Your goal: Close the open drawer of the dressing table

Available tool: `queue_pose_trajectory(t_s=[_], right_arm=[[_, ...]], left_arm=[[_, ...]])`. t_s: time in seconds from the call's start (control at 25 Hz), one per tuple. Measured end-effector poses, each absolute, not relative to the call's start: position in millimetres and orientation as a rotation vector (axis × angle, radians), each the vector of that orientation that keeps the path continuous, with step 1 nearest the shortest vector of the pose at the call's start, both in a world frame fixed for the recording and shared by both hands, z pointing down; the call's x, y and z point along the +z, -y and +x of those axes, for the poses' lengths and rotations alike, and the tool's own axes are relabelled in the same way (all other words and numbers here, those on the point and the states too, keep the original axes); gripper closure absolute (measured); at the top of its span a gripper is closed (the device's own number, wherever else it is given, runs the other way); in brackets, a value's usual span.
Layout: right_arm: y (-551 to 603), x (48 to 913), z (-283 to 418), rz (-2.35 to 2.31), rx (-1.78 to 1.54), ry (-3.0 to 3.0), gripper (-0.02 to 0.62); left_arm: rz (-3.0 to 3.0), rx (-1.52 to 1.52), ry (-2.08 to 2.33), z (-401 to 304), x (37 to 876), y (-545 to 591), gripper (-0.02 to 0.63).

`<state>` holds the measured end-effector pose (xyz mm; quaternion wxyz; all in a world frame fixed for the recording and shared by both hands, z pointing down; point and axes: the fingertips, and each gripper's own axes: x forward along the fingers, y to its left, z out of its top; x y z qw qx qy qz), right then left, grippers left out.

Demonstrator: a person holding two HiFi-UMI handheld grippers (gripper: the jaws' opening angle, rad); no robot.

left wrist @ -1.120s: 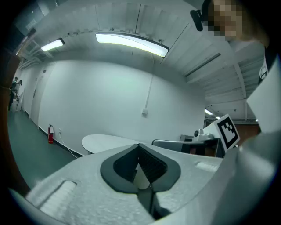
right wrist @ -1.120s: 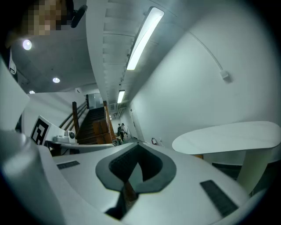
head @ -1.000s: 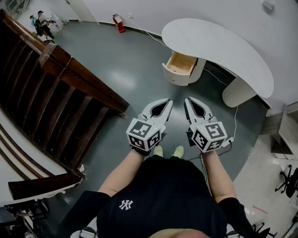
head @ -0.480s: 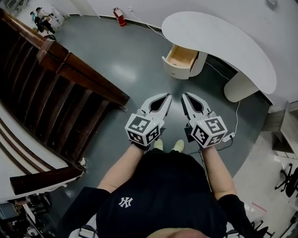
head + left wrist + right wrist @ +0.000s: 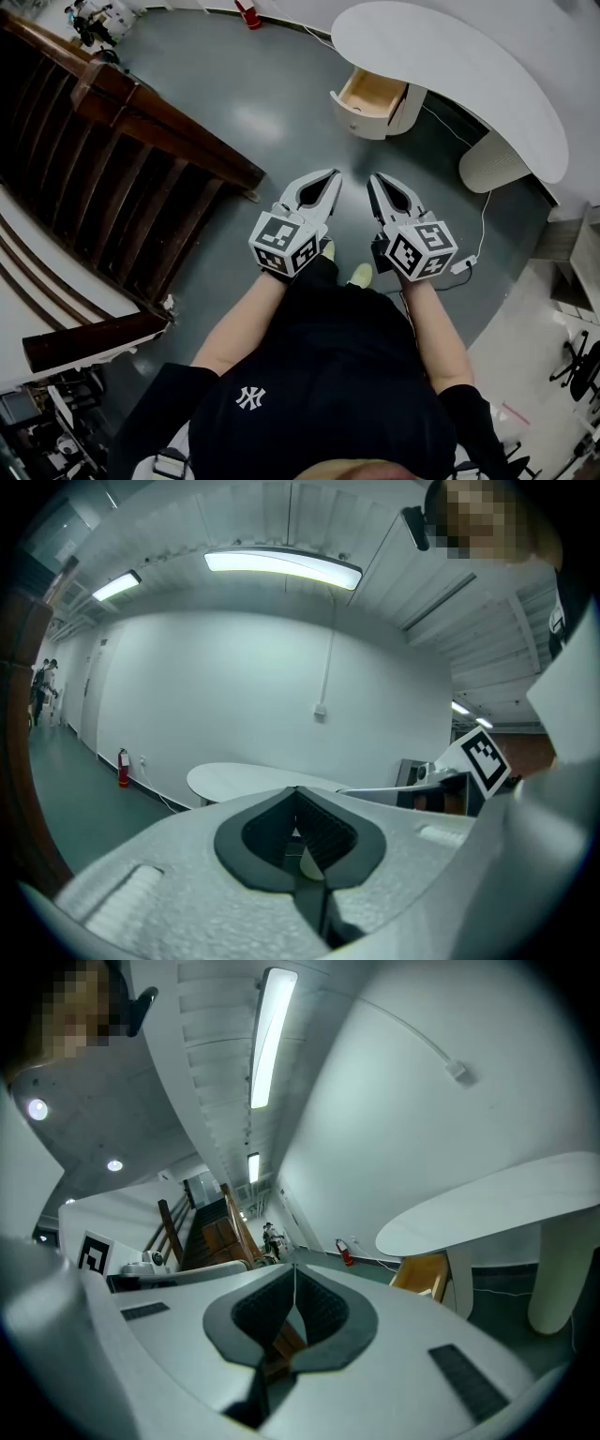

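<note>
The white kidney-shaped dressing table [image 5: 469, 66] stands ahead at the upper right of the head view. Its drawer [image 5: 372, 97] is pulled out, with a bare wooden inside and a small knob on its white front. Both grippers hang side by side in front of the person, well short of the table. My left gripper [image 5: 330, 178] is shut with nothing in it. My right gripper [image 5: 375, 180] is also shut and empty. In the right gripper view the drawer [image 5: 424, 1274] shows beneath the table top [image 5: 497, 1206]. In the left gripper view the table top [image 5: 246, 780] lies beyond the shut tips [image 5: 297, 789].
A dark wooden stair railing [image 5: 159, 131] runs along the left. A red fire extinguisher [image 5: 249, 11] stands by the far wall. A white cable [image 5: 480, 234] trails over the grey floor near the table's round leg [image 5: 495, 161]. Office chairs [image 5: 579, 361] sit at the far right.
The table and drawer have shifted slightly up and right in the head view. Both grippers have shifted a little in the picture and stayed shut.
</note>
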<state>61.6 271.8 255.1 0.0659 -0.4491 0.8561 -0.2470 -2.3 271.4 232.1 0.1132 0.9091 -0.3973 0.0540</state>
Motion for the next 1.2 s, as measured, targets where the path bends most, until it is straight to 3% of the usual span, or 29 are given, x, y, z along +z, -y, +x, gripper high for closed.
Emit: queue_pose_trajectory(t_s=[0.72, 1.2], right_arm=[[-139, 325, 37, -1.497, -0.928, -2.556, 0.574], [-20, 422, 7, -1.726, -1.157, -2.453, 0.529]], left_arm=[[2.668, 0.190, 1.084, -26, 286, -133, 0.597], [2.685, 0.264, 0.911, -51, 347, -2, 0.597]])
